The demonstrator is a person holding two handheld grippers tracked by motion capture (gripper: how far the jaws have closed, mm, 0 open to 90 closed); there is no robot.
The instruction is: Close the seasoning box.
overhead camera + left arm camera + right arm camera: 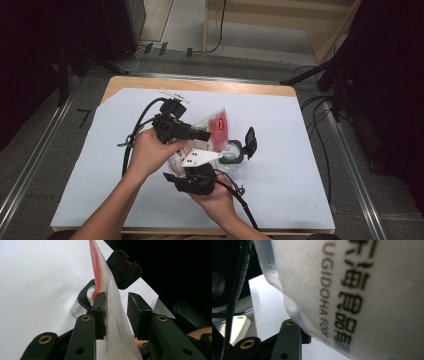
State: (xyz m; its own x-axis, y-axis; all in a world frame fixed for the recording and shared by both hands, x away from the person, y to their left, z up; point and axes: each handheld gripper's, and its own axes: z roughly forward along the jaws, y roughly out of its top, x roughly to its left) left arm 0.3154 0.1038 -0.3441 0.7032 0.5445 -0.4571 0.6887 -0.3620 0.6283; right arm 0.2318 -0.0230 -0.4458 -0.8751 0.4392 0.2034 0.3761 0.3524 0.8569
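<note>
1. Bag, a translucent white plastic pouch with red print [110, 297], hangs between the left gripper [117, 312] pads; one touches, so it looks loose.
2. Right gripper [195, 176] props it from below; can't tell its grip.
3. Clear glass jar [231, 154] waits just beyond, black lid [250, 142] flipped open, probably for filling.

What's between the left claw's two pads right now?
The bag's edge, flat against one pad with a gap to the other, in the left gripper view.

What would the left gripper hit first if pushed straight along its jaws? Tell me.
Probably the clear container with the black rim on the table, just past the left gripper; the plastic bag already lies between its jaws. Depth is hard to judge.
</note>
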